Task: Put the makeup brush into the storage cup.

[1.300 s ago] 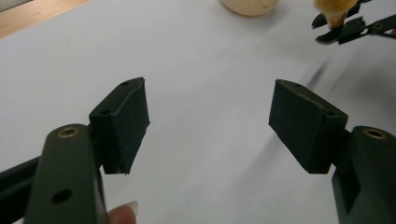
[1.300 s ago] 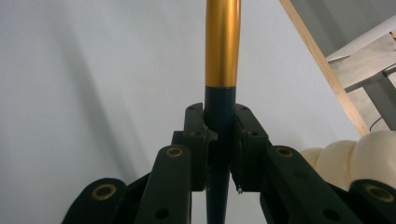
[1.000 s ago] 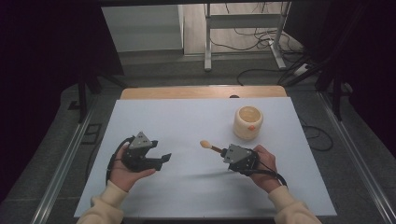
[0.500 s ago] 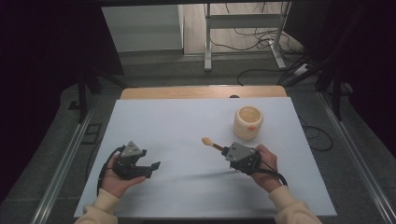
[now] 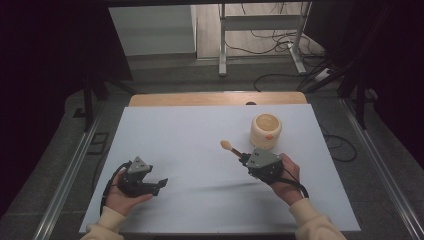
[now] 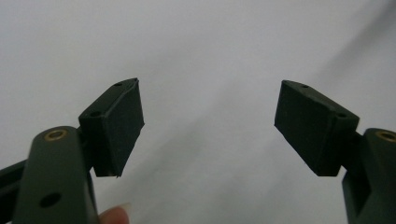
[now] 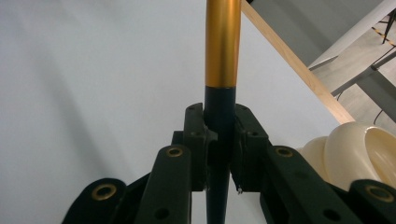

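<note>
at the near edge of the high view, two cream sleeves come in from six o'clock. the left hand [image 5: 120, 192], at about eight o'clock on the white table [image 5: 200, 145], holds the left gripper [image 5: 159, 185] low over the sheet with its jaws pointing toward three o'clock. in the left gripper view its two black pads [image 6: 116, 123] stand wide apart with bare white table between them, holding nothing; a fingertip [image 6: 114, 215] shows at the bottom edge.

at about four o'clock the right hand [image 5: 286, 177] holds the right gripper [image 5: 244, 159], pointed toward ten o'clock. its jaws are closed tight on the dark handle of a brush [image 5: 231, 148], whose gold ferrule [image 7: 223, 42] rises straight out of the jaws in the right gripper view and whose tan tip sticks out near the table's centre in the high view.

just beyond the right gripper, toward one o'clock, a cream ceramic pot [image 5: 265, 130] stands upright on the table, mouth open upward, apart from the brush tip. past the far table edge lie a wooden strip [image 5: 215, 98], floor cables and a metal stand [image 5: 260, 30].
</note>
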{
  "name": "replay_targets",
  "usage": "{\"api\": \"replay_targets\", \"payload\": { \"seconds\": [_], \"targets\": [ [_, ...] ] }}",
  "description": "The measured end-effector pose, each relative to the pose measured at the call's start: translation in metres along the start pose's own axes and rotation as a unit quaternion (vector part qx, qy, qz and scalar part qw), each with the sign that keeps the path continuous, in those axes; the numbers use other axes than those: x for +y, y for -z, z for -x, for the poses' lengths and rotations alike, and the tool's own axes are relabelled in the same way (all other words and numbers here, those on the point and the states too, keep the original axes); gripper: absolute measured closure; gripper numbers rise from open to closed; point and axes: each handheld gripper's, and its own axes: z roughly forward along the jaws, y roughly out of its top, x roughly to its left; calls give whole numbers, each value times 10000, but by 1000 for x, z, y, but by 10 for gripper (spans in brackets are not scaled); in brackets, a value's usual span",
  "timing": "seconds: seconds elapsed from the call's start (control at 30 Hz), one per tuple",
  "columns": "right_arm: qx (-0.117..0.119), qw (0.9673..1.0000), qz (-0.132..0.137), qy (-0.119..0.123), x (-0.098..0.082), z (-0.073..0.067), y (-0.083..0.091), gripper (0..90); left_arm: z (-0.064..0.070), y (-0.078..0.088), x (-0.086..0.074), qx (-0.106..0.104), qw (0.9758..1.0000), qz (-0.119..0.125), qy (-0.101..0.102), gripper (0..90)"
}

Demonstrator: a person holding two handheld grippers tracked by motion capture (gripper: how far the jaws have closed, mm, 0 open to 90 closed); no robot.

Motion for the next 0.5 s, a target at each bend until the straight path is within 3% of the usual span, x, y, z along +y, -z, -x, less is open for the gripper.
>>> {"api": "replay_targets", "payload": {
  "seconds": [0.17, 0.5],
  "targets": [
    [58, 9992, 192, -345, -1, 6, 1, 786, -2, 2, -3, 25, 10000, 29, 76, 240],
    [-14, 9967, 373, -719, -2, 12, 6, 786, -5, 7, -6, 61, 9999, 59, 130, 240]
  ]
}}
